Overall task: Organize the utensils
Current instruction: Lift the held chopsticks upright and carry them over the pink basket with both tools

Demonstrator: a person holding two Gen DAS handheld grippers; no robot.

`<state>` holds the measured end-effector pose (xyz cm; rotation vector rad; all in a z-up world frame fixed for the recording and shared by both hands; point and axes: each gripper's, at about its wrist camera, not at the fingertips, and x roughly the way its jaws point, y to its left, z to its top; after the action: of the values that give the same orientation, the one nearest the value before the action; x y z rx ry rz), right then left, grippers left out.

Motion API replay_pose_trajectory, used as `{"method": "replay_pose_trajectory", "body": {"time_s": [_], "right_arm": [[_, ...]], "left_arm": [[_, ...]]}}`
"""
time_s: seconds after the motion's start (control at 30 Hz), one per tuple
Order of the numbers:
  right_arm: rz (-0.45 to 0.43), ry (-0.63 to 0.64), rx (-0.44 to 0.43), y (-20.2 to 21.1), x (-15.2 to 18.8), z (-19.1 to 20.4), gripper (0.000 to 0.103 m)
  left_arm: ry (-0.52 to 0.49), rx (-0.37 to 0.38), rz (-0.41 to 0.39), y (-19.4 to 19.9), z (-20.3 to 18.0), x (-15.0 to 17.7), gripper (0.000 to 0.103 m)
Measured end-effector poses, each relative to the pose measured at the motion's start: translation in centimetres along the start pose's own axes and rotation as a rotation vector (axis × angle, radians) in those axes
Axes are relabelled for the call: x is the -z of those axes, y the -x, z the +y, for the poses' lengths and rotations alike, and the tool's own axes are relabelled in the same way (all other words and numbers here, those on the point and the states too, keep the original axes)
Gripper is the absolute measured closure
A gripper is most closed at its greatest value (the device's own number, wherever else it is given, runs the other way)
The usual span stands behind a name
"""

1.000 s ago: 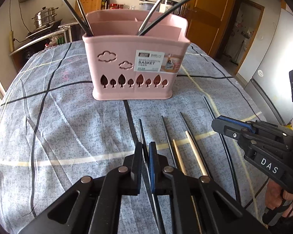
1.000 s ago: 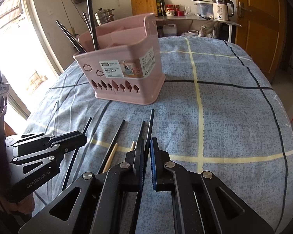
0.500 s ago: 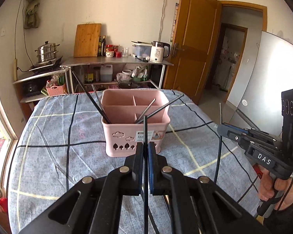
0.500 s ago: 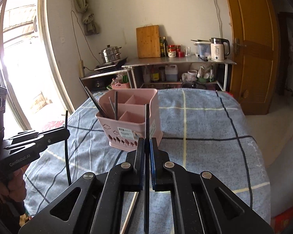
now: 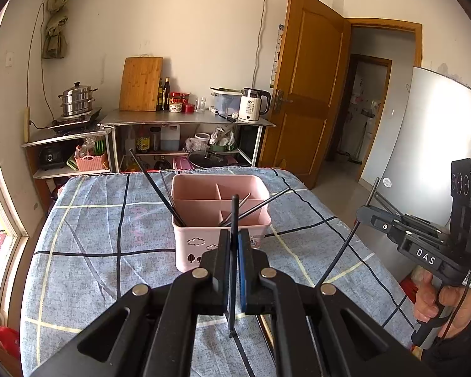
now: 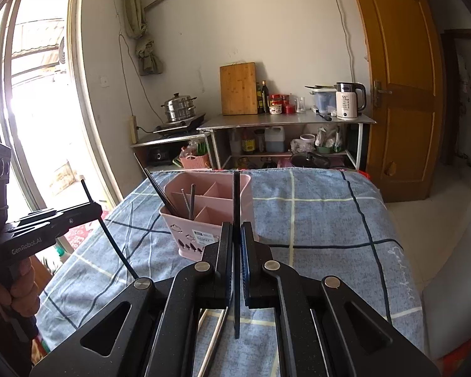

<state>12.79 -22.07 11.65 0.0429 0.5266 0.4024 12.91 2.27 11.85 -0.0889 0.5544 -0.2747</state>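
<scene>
Left gripper [image 5: 234,245] and right gripper [image 6: 236,238] each clamp one black chopstick [image 5: 234,216]; next: lower into pink utensil basket [image 5: 185,245].

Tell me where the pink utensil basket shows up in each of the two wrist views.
Left wrist view: the pink basket sits at centre, just behind the gripper tips, on the checked cloth.
Right wrist view: the basket sits left of centre, behind the gripper tips.
Shared landmark: the white kettle on the metal shelf.

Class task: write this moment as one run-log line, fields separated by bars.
left claw: shut on black chopstick | right claw: shut on black chopstick | pink plastic utensil basket: ahead
</scene>
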Motion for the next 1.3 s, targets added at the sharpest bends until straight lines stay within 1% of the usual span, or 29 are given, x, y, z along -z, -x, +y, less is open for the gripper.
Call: {"method": "replay_pose_trajectory", "body": {"time_s": [0.43,0.73,1.1,1.3], "right_arm": [[-0.019,0.027,-0.02,0.7,-0.8,0.8,0.098],[-0.032,0.048,-0.085,0.2,-2.6,2.2,0.098],[-0.096,0.08,-0.174,-1.0,-6.7,5.5,0.098],[-0.146,0.073,-0.192,-2.2,-9.5,6.6,0.098]], "left_arm": [[0.0,0.006,0.007,0.5,0.1,-0.5,0.098],[-0.007,0.004,0.01,0.5,0.9,-2.4,0.098],[-0.021,-0.014,-0.03,0.8,2.0,-7.3,0.098],[-0.028,-0.026,-0.075,1.0,2.5,-10.4,0.098]]}}
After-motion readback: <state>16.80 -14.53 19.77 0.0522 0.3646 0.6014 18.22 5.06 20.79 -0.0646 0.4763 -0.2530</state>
